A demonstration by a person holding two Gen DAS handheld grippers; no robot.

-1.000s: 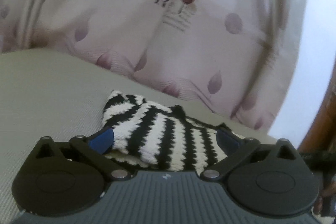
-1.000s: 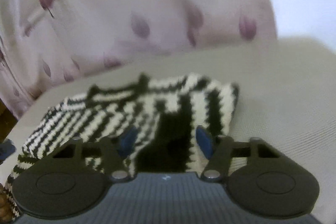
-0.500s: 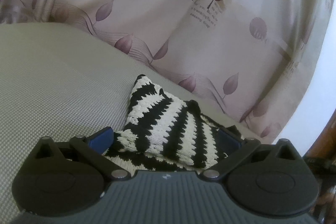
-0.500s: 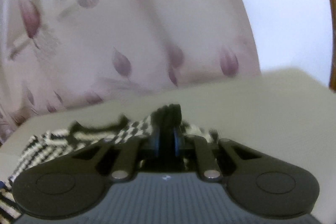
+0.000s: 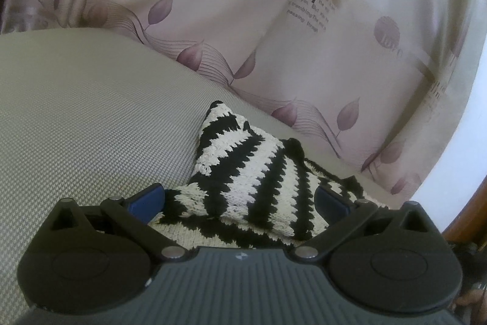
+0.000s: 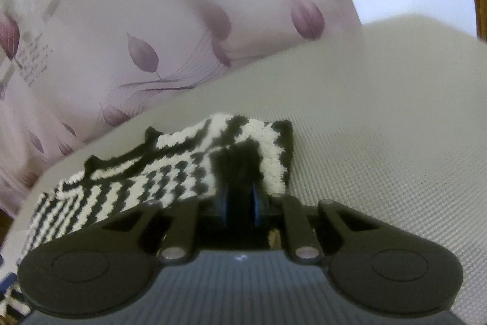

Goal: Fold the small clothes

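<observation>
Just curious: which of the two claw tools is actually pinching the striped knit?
The right gripper: its jaws are clamped on the striped knit. The left gripper stands wide open around it.

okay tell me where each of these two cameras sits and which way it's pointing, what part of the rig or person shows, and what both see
Left wrist: sits on the left tongs, looking forward and slightly down over the black-and-white striped knitted garment on the grey woven surface; its blue pads stand open around the knit.
Right wrist: sits on the right tongs, facing forward and down; its pads are shut on a fold of the garment.
Shared: the garment, the surface and the pale leaf-printed curtain.
</observation>
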